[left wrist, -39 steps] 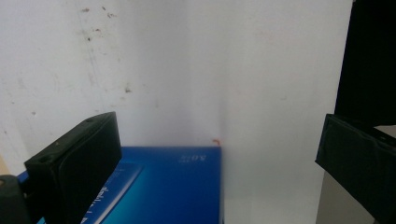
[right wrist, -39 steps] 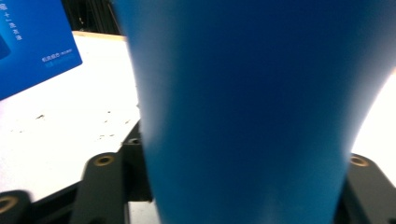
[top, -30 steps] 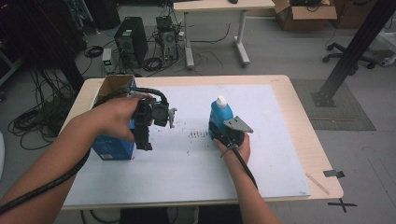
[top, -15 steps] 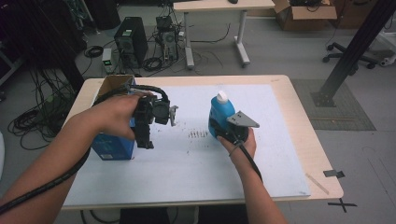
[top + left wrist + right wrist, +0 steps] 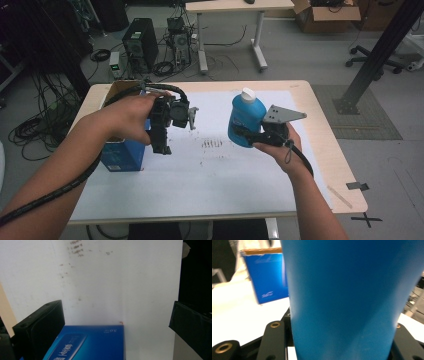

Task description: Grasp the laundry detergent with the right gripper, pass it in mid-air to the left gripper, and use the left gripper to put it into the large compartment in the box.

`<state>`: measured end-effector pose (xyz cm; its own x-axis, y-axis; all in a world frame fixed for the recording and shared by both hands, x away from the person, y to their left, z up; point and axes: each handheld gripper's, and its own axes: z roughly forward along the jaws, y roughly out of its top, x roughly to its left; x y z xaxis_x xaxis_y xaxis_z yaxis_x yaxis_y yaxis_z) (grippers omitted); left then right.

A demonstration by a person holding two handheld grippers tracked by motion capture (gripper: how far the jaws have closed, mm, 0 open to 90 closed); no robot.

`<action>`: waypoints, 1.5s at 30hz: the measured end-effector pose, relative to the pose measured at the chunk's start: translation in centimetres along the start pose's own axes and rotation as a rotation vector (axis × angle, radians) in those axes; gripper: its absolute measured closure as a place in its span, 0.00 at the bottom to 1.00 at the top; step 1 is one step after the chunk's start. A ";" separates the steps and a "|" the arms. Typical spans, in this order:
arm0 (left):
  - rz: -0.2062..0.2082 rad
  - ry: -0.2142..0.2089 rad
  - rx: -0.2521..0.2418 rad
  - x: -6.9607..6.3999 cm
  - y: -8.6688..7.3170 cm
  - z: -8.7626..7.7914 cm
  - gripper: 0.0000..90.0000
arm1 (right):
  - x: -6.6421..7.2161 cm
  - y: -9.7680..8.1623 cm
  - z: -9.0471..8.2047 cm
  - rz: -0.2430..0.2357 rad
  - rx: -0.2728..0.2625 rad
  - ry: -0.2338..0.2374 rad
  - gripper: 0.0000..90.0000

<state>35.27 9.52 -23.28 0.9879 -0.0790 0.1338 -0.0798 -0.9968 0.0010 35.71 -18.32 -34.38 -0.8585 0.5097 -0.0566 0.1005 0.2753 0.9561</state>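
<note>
Blue box (image 5: 123,153) sits just below your left gripper (image 5: 161,146), jaws apart and empty. Blue bottle (image 5: 244,122) has come up off the sheet (image 5: 210,175), clamped in your right gripper (image 5: 240,133). Lift done; carrying comes next.

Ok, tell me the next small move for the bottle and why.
Probably carry the blue bottle left toward the open blue box: the right gripper is clamped on it, upright above the table, and the left gripper hangs open by the box.
</note>
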 end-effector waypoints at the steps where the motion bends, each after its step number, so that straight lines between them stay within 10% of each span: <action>1: 0.007 0.002 -0.004 0.2 0.3 -0.3 0.00 | 0.2 0.1 -0.3 -0.023 0.011 0.039 0.51; 26: 0.036 -0.011 -0.005 0.3 2.6 -1.3 0.00 | 4.8 -2.1 4.1 -0.098 0.022 0.318 0.51; 45: 0.048 -0.073 -0.016 0.0 3.8 -0.2 0.00 | 6.0 -2.3 6.9 -0.112 0.027 0.364 0.51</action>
<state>34.92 5.70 -23.11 0.9899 -0.1276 0.0613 -0.1285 -0.9916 0.0120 33.82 -10.31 -38.88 -0.9869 0.1534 -0.0496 0.0051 0.3370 0.9415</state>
